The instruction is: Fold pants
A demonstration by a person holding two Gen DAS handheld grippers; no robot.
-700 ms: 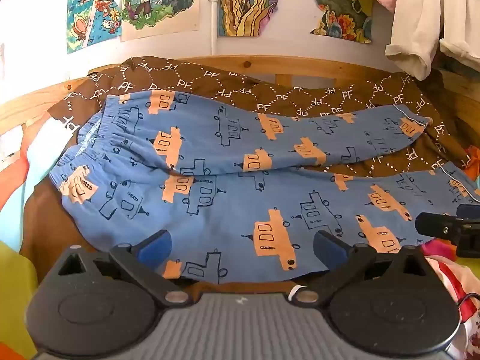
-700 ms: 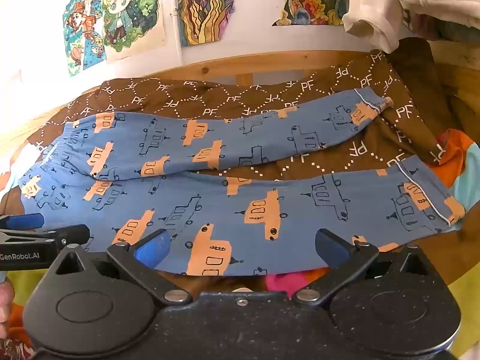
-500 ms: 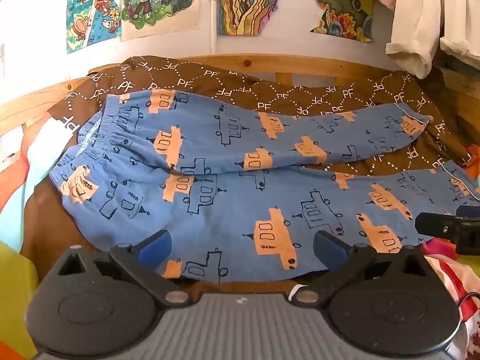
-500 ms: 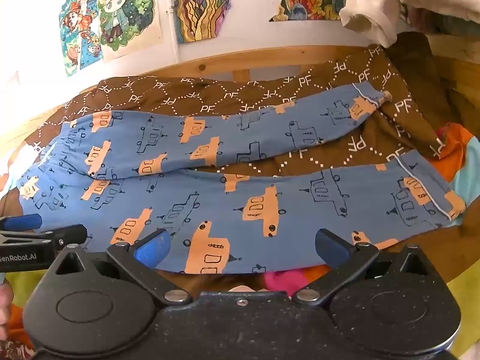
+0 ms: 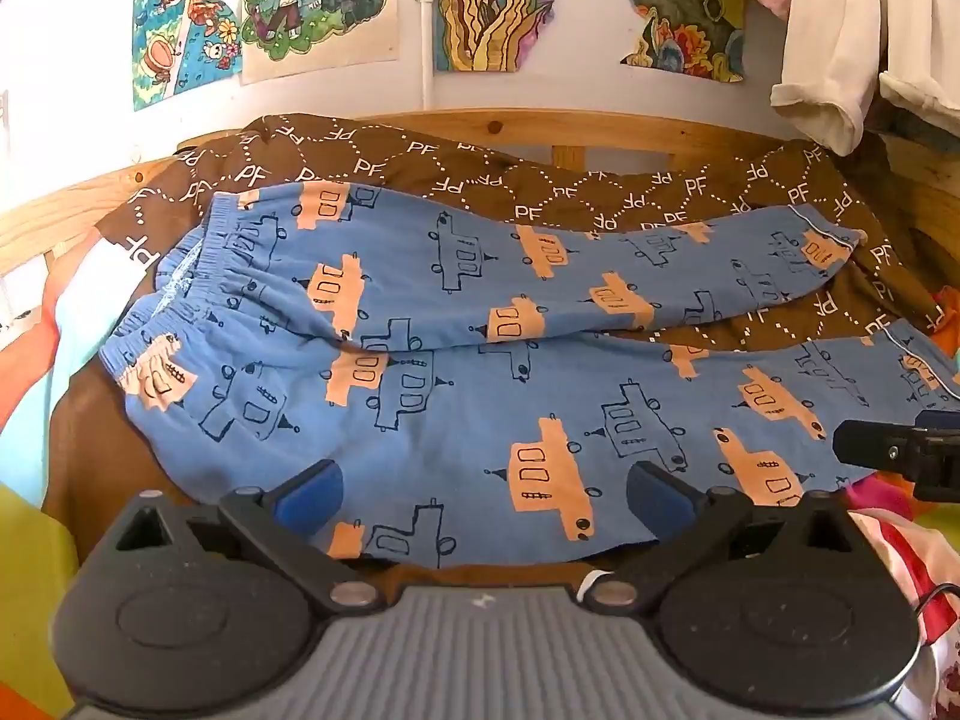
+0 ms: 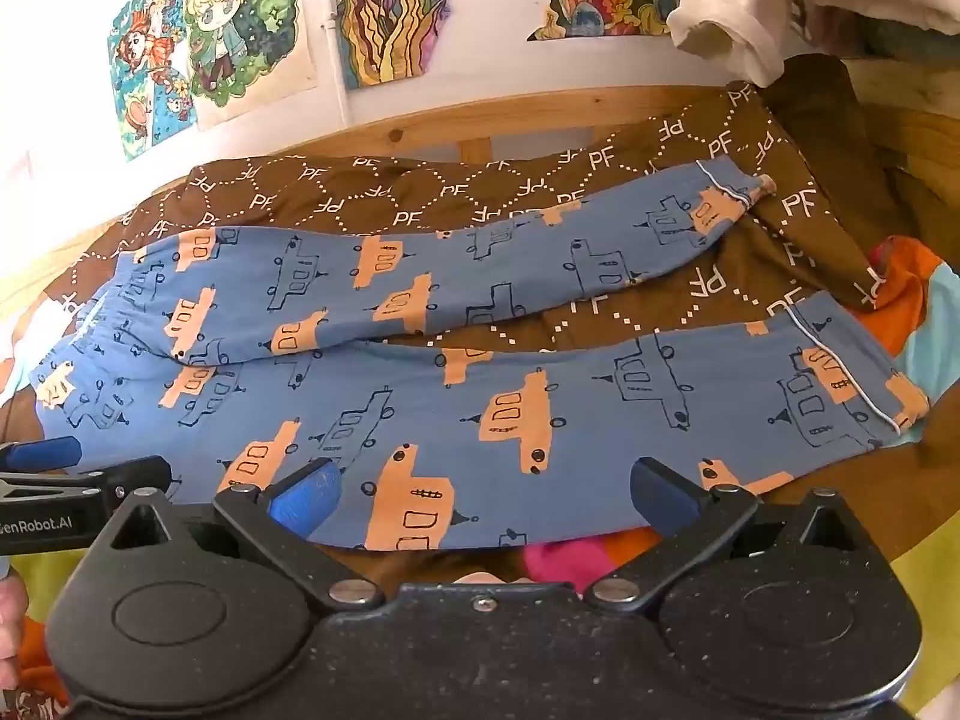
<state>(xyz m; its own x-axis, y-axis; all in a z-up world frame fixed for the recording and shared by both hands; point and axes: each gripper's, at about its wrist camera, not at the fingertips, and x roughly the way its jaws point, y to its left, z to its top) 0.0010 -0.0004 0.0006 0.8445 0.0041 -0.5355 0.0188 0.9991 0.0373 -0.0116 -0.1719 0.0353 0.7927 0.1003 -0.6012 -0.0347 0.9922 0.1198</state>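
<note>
You held both grippers low in frame, over the near edge of the pants (image 5: 456, 372).

1. Left gripper (image 5: 483, 495): jaws spread to full width, blue pads clear of the cloth, nothing gripped. It sat at lower centre of the left wrist view, in front of the pants' hip area.
2. Right gripper (image 6: 483, 495): jaws likewise fully apart and empty, at lower centre of its view, in front of the near leg.
3. Pants: blue with orange and outlined vehicle prints, laid flat across a brown blanket (image 5: 600, 180). The waistband (image 5: 198, 276) lay at the left of both frames; the two legs ran to the right and diverged, with blanket showing between them near the cuffs.
4. Background: posters (image 6: 216, 42) hung on the wall at upper left.
</note>
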